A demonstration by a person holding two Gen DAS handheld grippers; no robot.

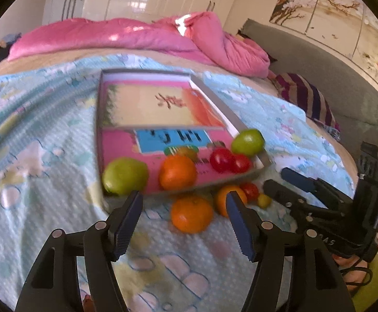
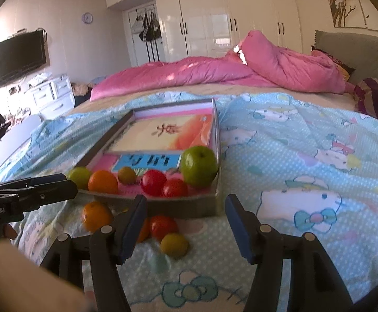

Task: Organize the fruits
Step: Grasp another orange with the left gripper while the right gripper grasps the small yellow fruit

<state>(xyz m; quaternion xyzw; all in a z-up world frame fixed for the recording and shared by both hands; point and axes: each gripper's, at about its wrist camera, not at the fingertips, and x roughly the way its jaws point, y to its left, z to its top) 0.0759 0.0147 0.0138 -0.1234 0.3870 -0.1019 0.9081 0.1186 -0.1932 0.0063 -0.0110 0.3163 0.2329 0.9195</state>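
A shallow pink box tray (image 1: 256, 123) (image 2: 216, 119) lies on the bed. In it sit two green apples (image 1: 125, 175) (image 1: 247, 141) (image 2: 199, 166), an orange (image 1: 177, 172) (image 2: 102, 182), two red tomatoes (image 1: 221, 160) (image 2: 153, 182) and a small brownish fruit (image 2: 127, 175). On the blanket in front lie two oranges (image 1: 191, 214) (image 2: 96, 215), a red tomato (image 2: 163, 226) and a small yellow-green fruit (image 2: 174, 244) (image 1: 264, 200). My left gripper (image 1: 183, 221) is open and empty just before the nearest orange. My right gripper (image 2: 186, 223) is open and empty above the loose fruit; it also shows in the left wrist view (image 1: 280, 179).
A light blue cartoon blanket (image 2: 306, 156) covers the bed. A pink quilt (image 1: 137, 36) is heaped at the far side, a striped pillow (image 1: 306, 98) and grey headboard at the right. A TV (image 2: 17, 57) and white drawers stand at the left.
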